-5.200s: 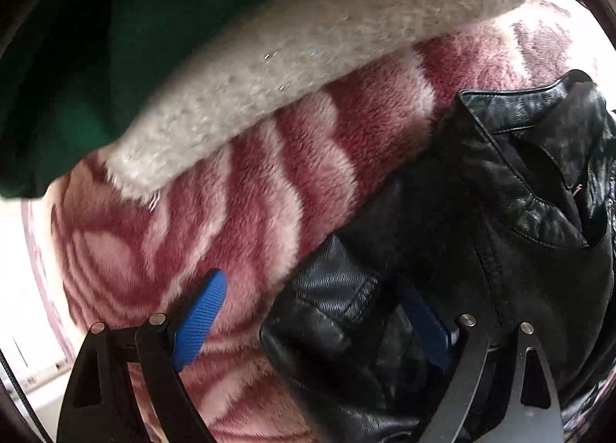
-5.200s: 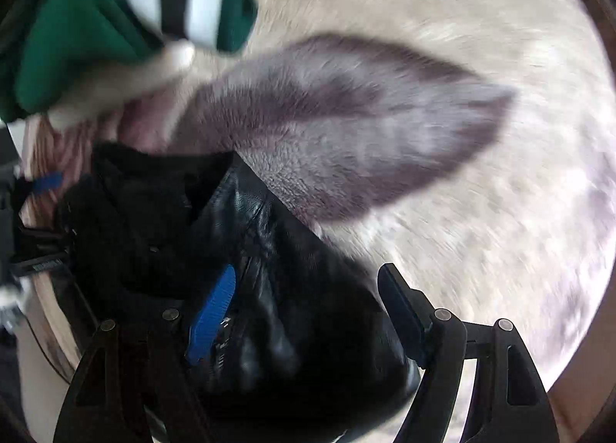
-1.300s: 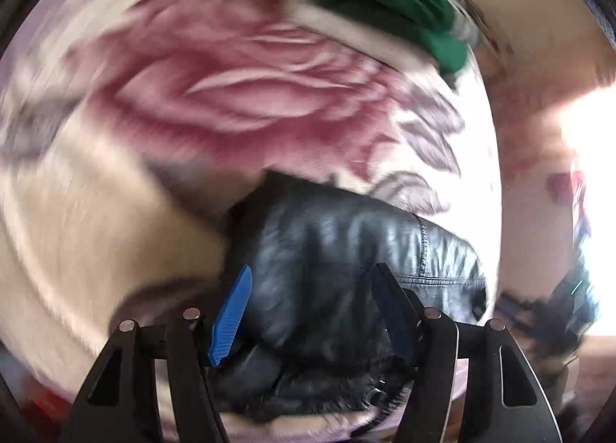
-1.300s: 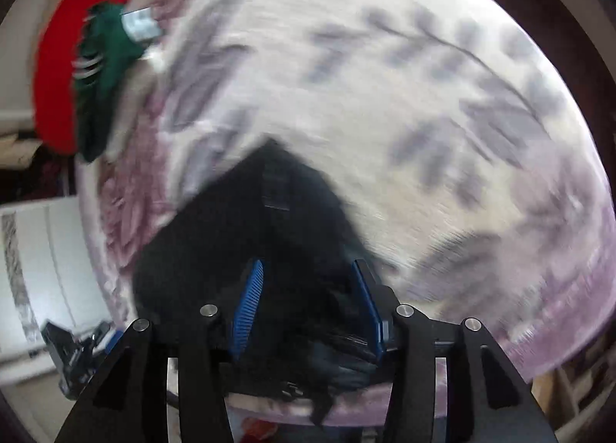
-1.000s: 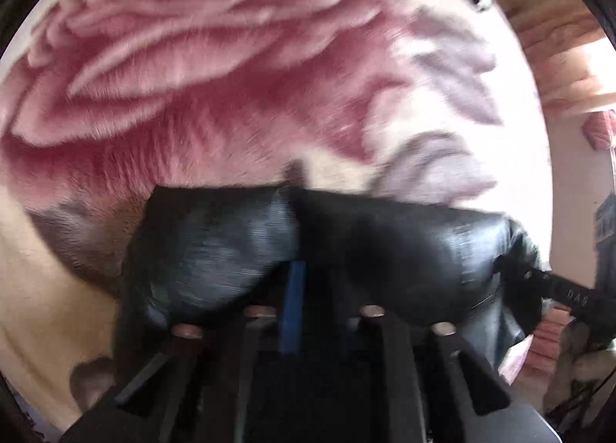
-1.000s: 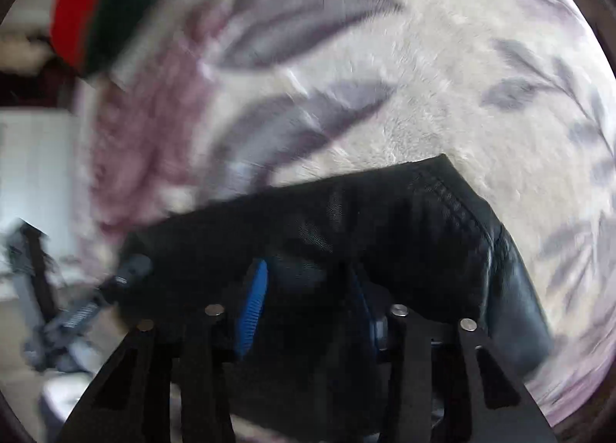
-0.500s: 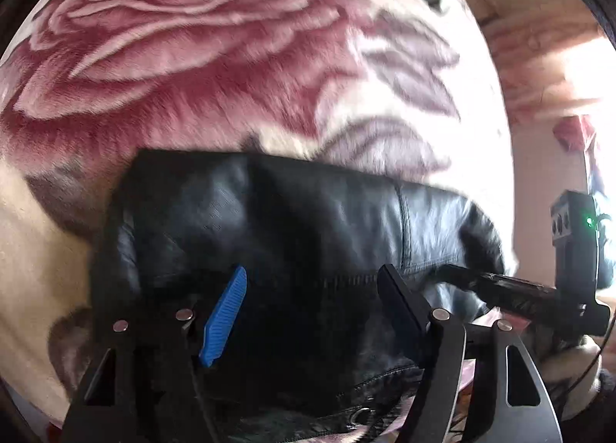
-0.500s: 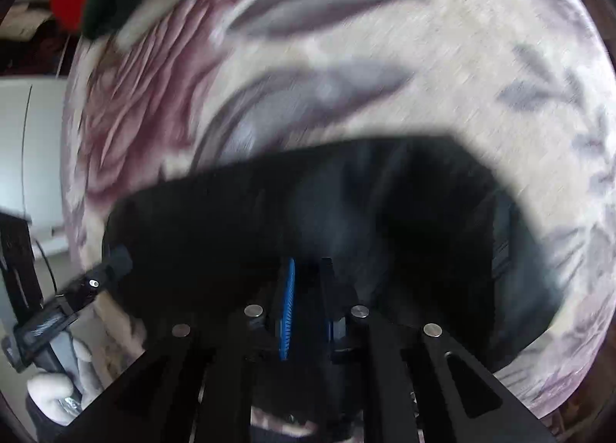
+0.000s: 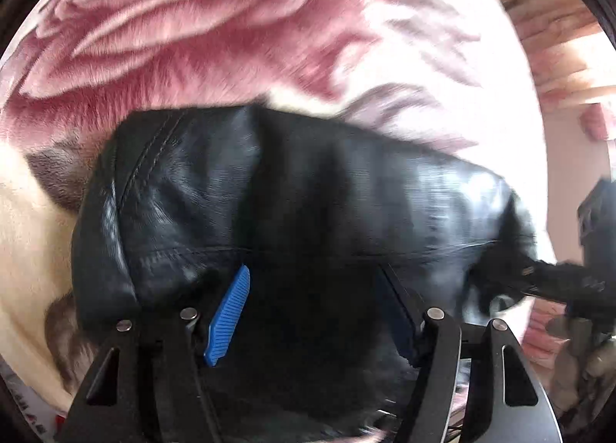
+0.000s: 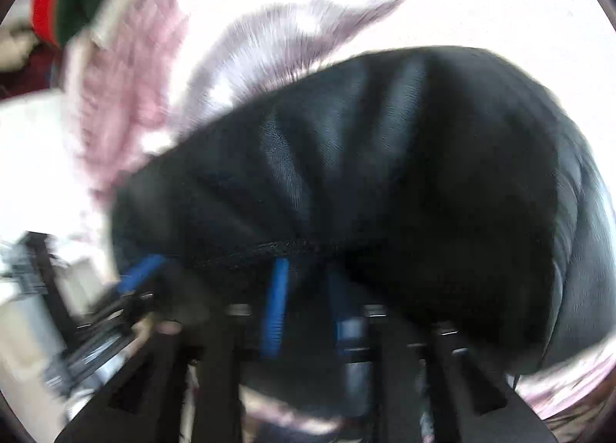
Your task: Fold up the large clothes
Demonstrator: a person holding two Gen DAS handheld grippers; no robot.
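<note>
Black leather jacket [image 9: 308,204]: folded bundle lying on the rose blanket [image 9: 192,39].
Left gripper [image 9: 312,312]: jaws parted, released, hovering above it.
Right gripper [image 10: 308,300]: just reopening (blurry), apparently letting go.
Meaning: fold's probably set down.

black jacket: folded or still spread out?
Folded. The black leather jacket lies as one compact bundle on the floral blanket, with no sleeves or collar splayed out. Whether the fold is neat underneath cannot be told.

Both the left hand-held gripper [image 9: 313,312] and the right hand-held gripper [image 10: 308,304] have jaws just parting.
</note>
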